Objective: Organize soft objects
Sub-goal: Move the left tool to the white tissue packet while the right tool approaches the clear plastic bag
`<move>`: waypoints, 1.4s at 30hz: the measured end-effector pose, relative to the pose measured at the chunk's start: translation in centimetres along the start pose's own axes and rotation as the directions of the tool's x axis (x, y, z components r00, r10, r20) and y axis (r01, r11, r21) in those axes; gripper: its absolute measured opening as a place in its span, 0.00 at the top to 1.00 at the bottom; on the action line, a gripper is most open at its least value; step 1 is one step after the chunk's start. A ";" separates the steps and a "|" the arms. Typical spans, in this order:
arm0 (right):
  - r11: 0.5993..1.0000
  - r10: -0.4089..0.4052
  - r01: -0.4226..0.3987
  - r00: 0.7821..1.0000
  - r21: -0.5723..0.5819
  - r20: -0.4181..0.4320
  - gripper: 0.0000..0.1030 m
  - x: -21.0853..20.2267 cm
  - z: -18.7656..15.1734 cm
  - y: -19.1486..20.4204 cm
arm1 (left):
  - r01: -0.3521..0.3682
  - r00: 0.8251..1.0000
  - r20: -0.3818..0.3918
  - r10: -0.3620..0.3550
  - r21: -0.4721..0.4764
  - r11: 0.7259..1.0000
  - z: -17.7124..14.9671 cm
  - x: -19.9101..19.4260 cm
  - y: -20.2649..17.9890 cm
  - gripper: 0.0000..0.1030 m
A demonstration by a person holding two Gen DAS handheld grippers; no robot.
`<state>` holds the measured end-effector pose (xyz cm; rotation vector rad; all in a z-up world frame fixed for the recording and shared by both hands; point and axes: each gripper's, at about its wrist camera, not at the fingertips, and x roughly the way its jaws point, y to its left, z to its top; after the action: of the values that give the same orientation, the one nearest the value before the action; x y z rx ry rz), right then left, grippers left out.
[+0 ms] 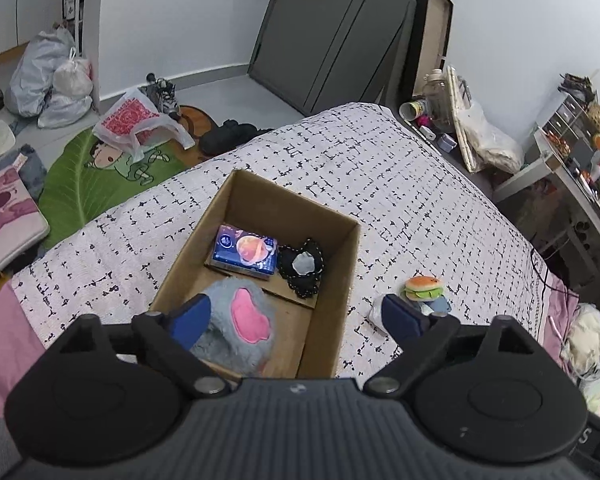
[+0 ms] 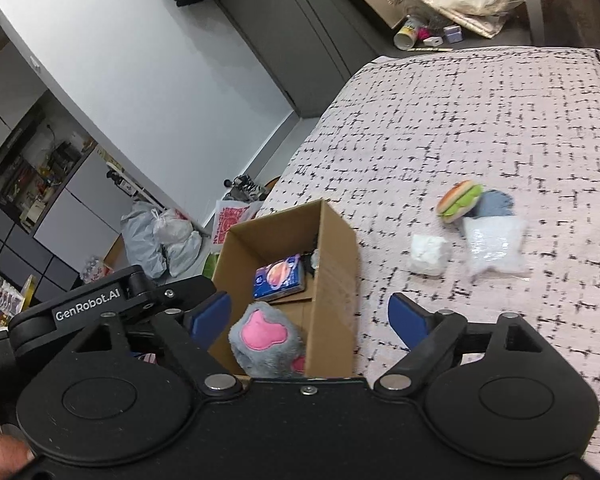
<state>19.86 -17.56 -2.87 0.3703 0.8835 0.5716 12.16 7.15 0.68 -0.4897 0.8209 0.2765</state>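
Observation:
A cardboard box (image 1: 342, 264) (image 2: 336, 264) sits on the bed. Inside lie a grey plush paw with a pink pad (image 1: 240, 324) (image 2: 266, 344), a blue packet (image 1: 246, 252) (image 2: 278, 276) and a black pouch (image 1: 302, 266). On the bed right of the box lie a plush burger (image 1: 422, 286) (image 2: 460, 200), a blue soft item (image 2: 494, 204), a white wad (image 2: 428, 254) and a clear bag (image 2: 494, 246). My left gripper (image 1: 296, 316) is open above the box's near end. My right gripper (image 2: 310, 316) is open above the box's right wall. Both are empty.
The bed has a white cover with black dashes (image 1: 380, 168) (image 2: 480, 120) and a pink sheet (image 1: 0, 320) at the left. The floor beyond holds plastic bags (image 1: 56, 76), a green mat (image 1: 100, 176) and shoes. A cluttered desk (image 1: 572, 160) stands at the right.

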 end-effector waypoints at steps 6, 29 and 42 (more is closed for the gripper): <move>1.000 -0.013 0.013 1.000 0.018 0.020 0.06 -1.5 0.0 -1.9 | 0.010 1.000 0.003 -0.010 0.031 0.999 -0.9 -0.6 -1.8 0.01; 0.998 -0.063 0.062 0.997 0.032 0.044 0.00 -5.6 1.4 -9.0 | -0.009 1.000 -0.010 0.010 0.140 0.990 -3.6 -0.7 -8.3 0.01; 0.985 -0.095 0.094 0.995 0.143 0.002 0.00 -4.7 3.8 -13.0 | 0.028 0.999 -0.046 -0.024 0.093 0.995 -3.6 1.7 -10.6 0.01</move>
<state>24.69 -30.99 -4.58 0.4578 0.9308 0.4202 15.42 -3.66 0.62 -0.4193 0.8664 0.2022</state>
